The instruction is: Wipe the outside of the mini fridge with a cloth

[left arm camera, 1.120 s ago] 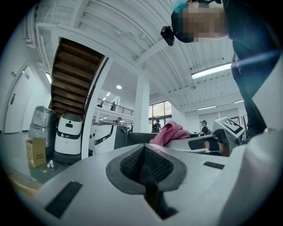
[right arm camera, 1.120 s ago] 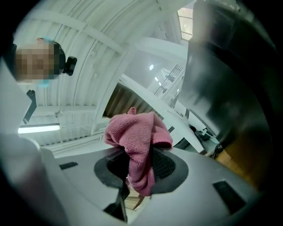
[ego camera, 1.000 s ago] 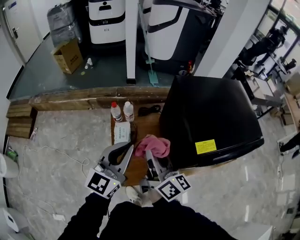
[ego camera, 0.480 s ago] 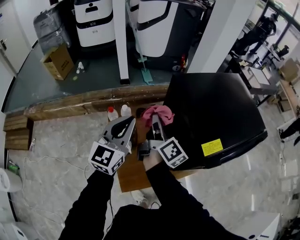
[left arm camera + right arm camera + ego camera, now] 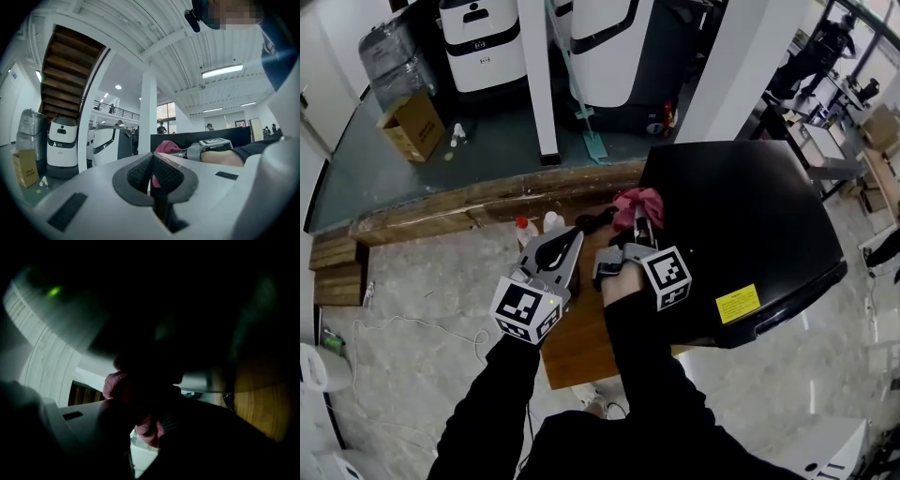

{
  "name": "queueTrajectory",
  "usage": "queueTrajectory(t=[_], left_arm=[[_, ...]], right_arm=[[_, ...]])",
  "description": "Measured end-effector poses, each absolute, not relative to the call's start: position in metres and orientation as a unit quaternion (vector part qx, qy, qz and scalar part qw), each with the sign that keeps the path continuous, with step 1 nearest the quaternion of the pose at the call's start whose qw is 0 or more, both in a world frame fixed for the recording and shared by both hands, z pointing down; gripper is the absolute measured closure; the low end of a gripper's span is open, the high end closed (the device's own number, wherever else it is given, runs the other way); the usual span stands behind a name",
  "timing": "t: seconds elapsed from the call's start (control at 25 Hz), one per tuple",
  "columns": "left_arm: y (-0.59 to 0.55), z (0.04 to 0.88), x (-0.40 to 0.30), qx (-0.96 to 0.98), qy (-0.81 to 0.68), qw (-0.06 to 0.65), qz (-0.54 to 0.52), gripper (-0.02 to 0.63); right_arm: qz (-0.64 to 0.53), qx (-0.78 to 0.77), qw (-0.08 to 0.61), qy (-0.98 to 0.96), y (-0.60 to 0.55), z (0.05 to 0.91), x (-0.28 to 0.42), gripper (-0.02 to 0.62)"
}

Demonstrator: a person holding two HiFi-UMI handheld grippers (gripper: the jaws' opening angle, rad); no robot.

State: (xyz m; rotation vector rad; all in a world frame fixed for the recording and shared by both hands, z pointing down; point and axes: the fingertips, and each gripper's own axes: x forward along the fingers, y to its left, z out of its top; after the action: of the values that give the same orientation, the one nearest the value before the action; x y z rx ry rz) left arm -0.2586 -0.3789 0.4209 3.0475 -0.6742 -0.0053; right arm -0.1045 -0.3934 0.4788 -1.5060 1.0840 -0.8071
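The black mini fridge [image 5: 741, 225] fills the 3 o'clock side of the head view, its flat top facing the camera. Two white service robots [image 5: 483, 42] stand on the grey floor at 12 o'clock. A wooden table [image 5: 577, 347] lies beside the fridge's left side, toward 6 o'clock of centre. A cardboard box [image 5: 412, 124] sits on the floor at 10 o'clock.

The left gripper [image 5: 570, 240] hovers over the table at 9 o'clock of centre. In the left gripper view its fingers [image 5: 140, 171] are pressed together, with nothing gripped. The right gripper [image 5: 639, 223] reaches over the fridge's left edge at 1 o'clock of centre. Its jaws pinch a bunched pink cloth [image 5: 637, 201], which rests against the fridge top at that edge. In the right gripper view the cloth [image 5: 140, 394] sits dark and crumpled between the jaws.

Two small bottles [image 5: 525, 231], one with a red cap, stand at the table's far end at 10 o'clock of the left gripper. A yellow label [image 5: 739, 304] marks the fridge top near its 5 o'clock corner.
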Motion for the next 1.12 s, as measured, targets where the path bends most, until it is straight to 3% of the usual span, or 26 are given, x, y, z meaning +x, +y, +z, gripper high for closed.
queueTrajectory(t=[0.28,1.12], left_arm=[[-0.398,0.455,-0.238,0.979,-0.204,0.015,0.008,0.6],[-0.364,0.588,-0.218,0.984,-0.157,0.023,0.082,0.601]], right_arm=[[-0.333,-0.611,0.573,0.432,-0.397,0.492,-0.097,0.489],[-0.408,-0.648,0.54,0.348,-0.383,0.694,-0.091,0.494]])
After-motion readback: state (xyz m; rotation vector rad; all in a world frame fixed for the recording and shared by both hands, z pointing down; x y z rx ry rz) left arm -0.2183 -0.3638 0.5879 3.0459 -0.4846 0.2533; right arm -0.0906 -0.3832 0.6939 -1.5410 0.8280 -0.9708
